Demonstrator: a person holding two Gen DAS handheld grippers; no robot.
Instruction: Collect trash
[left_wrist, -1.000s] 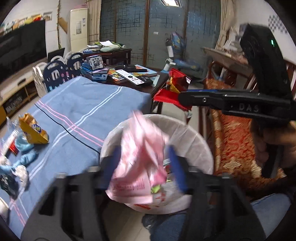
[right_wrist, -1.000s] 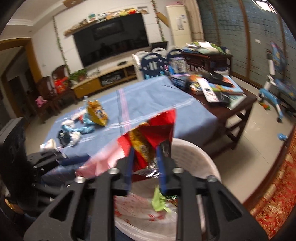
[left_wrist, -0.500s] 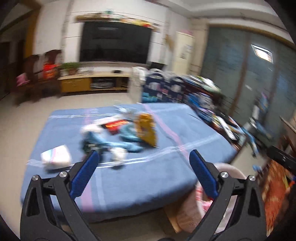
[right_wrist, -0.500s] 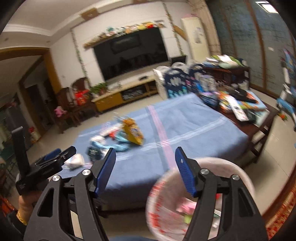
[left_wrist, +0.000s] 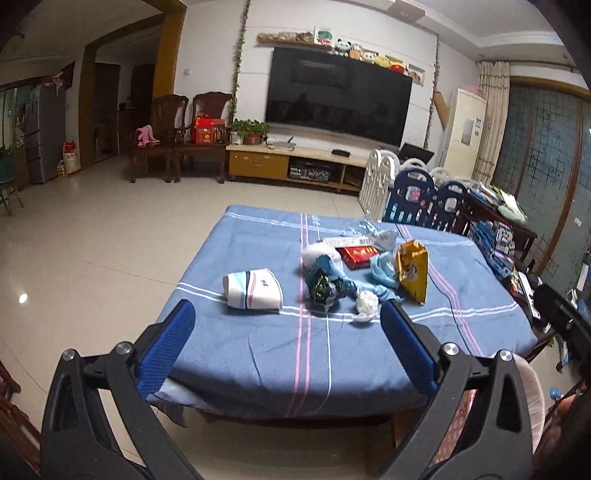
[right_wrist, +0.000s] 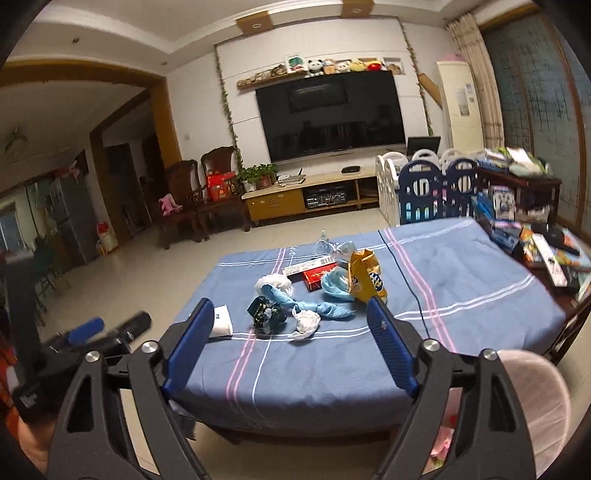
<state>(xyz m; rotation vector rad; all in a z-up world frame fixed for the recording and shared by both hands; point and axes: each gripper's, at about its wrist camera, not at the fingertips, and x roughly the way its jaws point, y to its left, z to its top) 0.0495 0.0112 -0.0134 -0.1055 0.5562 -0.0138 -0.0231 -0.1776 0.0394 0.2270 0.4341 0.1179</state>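
Both tongs, the left tongs (left_wrist: 284, 343) wide open and empty, the right tongs (right_wrist: 291, 341) opening with nothing in them, are facing the trash (left_wrist: 354, 273) lying on the counter (left_wrist: 258, 350), so grabbing another piece and bringing it to the bin (right_wrist: 532, 398) is probably coming next.

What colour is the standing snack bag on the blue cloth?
Yellow, with a blue and white print on its side. The snack bag shows best in the right wrist view.

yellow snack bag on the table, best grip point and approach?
Grip the yellow snack bag at its crumpled open top edge, coming from above. It stands upright with the flat mouth pointing up, so the claw can pinch it there; blue trash crowds its lower left.
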